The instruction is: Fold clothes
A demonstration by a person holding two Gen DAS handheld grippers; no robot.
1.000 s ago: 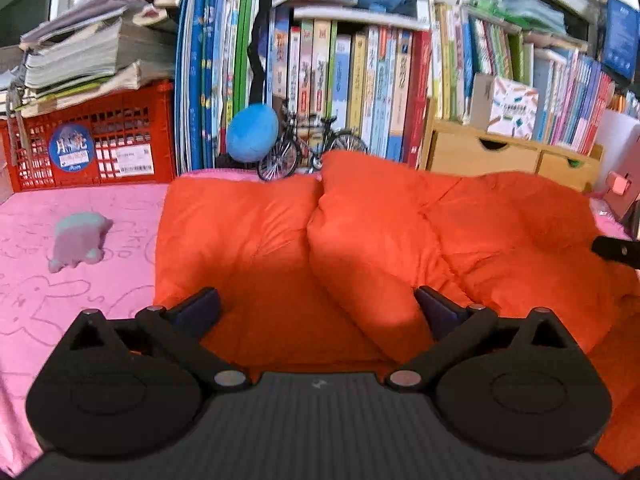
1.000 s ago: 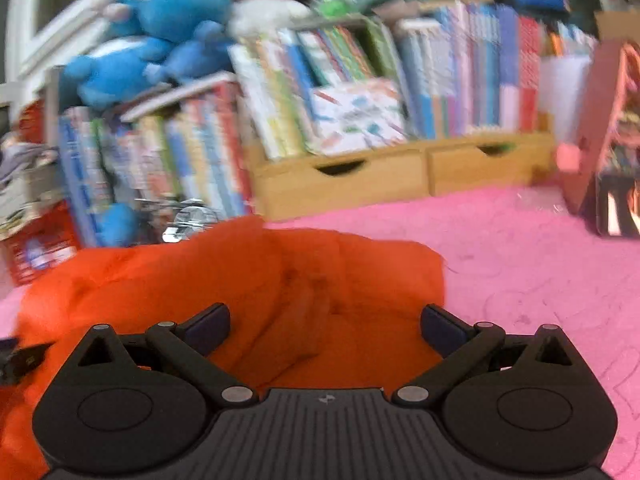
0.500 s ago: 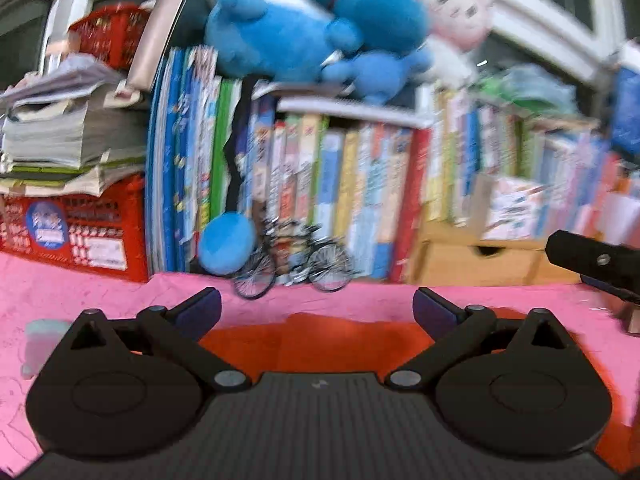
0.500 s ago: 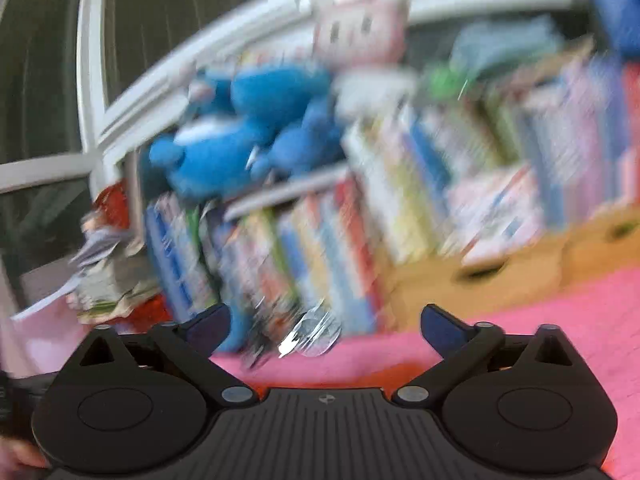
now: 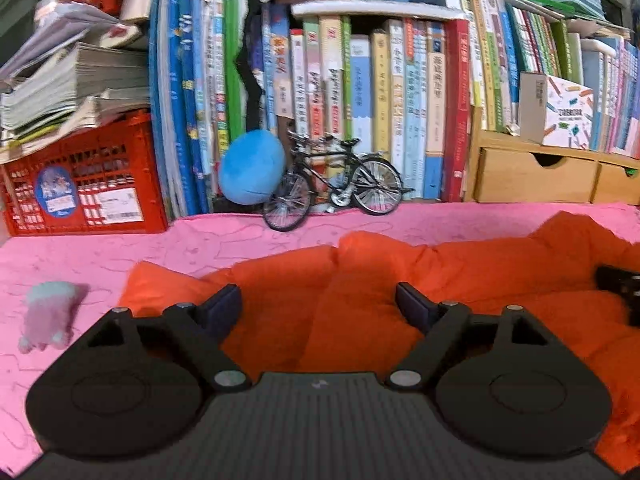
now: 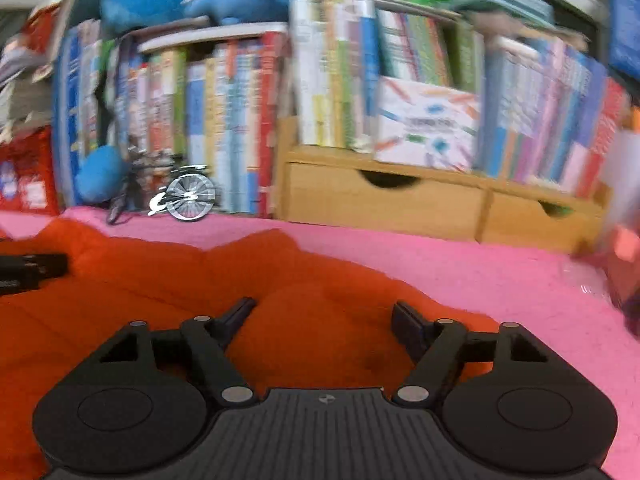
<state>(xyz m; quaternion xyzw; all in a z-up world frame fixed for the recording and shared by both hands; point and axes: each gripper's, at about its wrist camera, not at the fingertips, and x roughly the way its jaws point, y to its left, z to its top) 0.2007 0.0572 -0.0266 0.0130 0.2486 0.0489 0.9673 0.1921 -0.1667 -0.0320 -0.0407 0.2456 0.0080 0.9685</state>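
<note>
An orange garment (image 5: 360, 280) lies rumpled and partly folded on the pink cloth (image 5: 200, 240). My left gripper (image 5: 318, 306) hovers open over the garment's left half, with a raised fold between its fingers but not pinched. In the right wrist view the same orange garment (image 6: 200, 276) fills the lower left, and my right gripper (image 6: 324, 318) stands open over its right end with a fabric hump between the fingers. The right gripper's tip (image 5: 618, 280) shows at the left view's right edge; the left gripper's tip (image 6: 32, 270) shows at the right view's left edge.
A wall of books (image 5: 360, 100) lines the back, with a red crate (image 5: 80, 188), a blue plush ball (image 5: 252, 166), a model bicycle (image 5: 332, 180) and wooden drawers (image 5: 536, 176) in front. A small pale plush toy (image 5: 48, 316) lies left on the pink cloth.
Both grippers tipped upward toward the bookshelf half a second ago and have come back down over the orange garment, which now lies flatter and wider. Both stay open.
</note>
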